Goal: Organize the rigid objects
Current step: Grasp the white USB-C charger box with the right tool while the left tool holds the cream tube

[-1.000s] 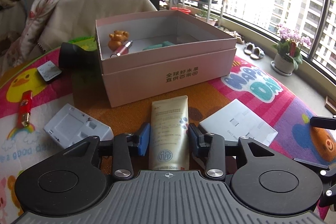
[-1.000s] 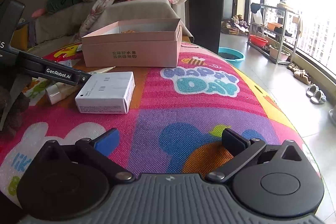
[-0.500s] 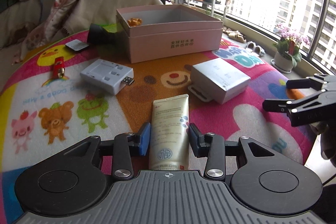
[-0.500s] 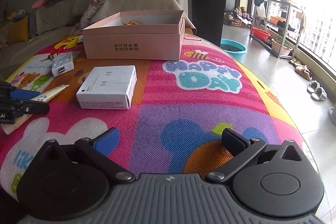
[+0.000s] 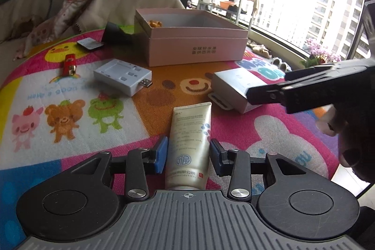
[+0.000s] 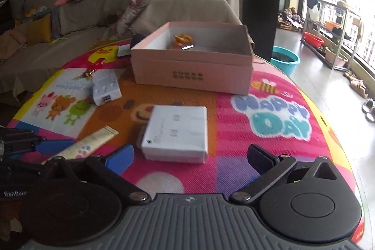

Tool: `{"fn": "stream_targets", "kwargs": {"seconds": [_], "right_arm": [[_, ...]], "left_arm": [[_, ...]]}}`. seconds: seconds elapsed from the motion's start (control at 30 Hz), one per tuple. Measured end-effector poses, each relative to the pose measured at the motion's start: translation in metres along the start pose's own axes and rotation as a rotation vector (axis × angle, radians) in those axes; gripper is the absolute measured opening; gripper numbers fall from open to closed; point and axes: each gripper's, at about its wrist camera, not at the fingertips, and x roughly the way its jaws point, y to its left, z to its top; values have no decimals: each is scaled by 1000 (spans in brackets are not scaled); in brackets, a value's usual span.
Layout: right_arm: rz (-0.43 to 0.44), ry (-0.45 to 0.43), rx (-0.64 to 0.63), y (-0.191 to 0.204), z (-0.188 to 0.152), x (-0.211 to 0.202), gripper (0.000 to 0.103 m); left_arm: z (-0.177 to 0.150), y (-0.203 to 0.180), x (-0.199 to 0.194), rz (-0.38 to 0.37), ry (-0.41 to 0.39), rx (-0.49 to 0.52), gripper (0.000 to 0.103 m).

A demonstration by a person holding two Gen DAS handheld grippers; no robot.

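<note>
Holding the cream tube (image 5: pixel 190 144) between the blue pads of my left gripper (image 5: pixel 189 155), I have backed well away from the pink box (image 5: pixel 194 39): a second ago its front wall stood just ahead of my fingertips, and now it sits far forward across the play mat (image 5: pixel 77 114). The tube never went in; it lies low over the mat's near edge, and whether the pads truly pinch it or only flank it I cannot tell from this angle. My right gripper (image 6: pixel 189 155) has meanwhile swung forward with its jaws spread wide and empty, so the white carton (image 6: pixel 177 132) that was off to its left now lies just ahead of its gap. I judge the carton to be the next thing picked up, while the tube waits. In the pink box I can make out an orange toy figure (image 6: pixel 181 39) against the far wall with a small pale-tipped object (image 6: pixel 188 47) in front of it; the rest of its floor is hidden. Ahead and to the left of my left gripper, a white USB adapter (image 5: pixel 121 79), a red trinket (image 5: pixel 69 63) and a small card (image 5: pixel 88 43) lie loose on the mat.
</note>
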Motion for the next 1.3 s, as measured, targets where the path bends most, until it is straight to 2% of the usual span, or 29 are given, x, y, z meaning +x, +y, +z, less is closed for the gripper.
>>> {"fn": "stream_targets", "kwargs": {"seconds": [0.1,0.17,0.27,0.4,0.5,0.57,0.67,0.77,1.0,1.07,1.13,1.2,1.3], "right_arm": [[11,40,9,12,14,27,103],[-16,70,35,13,20,48,103],[-48,67,54,11,20,64,103],[-50,55,54,9,15,66,103],[-59,54,38,12,14,65,102],[-60,48,25,14,14,64,96],[-43,29,-11,20,12,58,84],[-61,27,-50,24,7,47,82],[-75,-20,-88,10,-13,-15,82],[-81,-45,-82,2,-17,-32,82],[-103,-74,-86,-6,-23,-47,69],[-113,-77,-88,-13,-27,-57,69],[-115,-94,-64,-25,-34,-65,69]], "left_arm": [[-1,-2,0,7,3,4,42],[0,-1,-1,6,12,-3,42],[-1,-3,-2,9,19,22,42],[-7,-9,-3,30,-4,61,43],[-5,-5,-4,20,4,25,42],[-3,0,-4,5,4,-14,42],[-3,5,-4,-13,-3,-40,43],[-2,0,-3,6,2,-1,43],[8,-12,7,49,13,49,42],[8,-16,4,20,-5,75,42],[9,-21,-3,9,-39,119,42],[16,-26,-12,10,-79,164,42],[33,-29,-18,18,-98,177,42]]}}
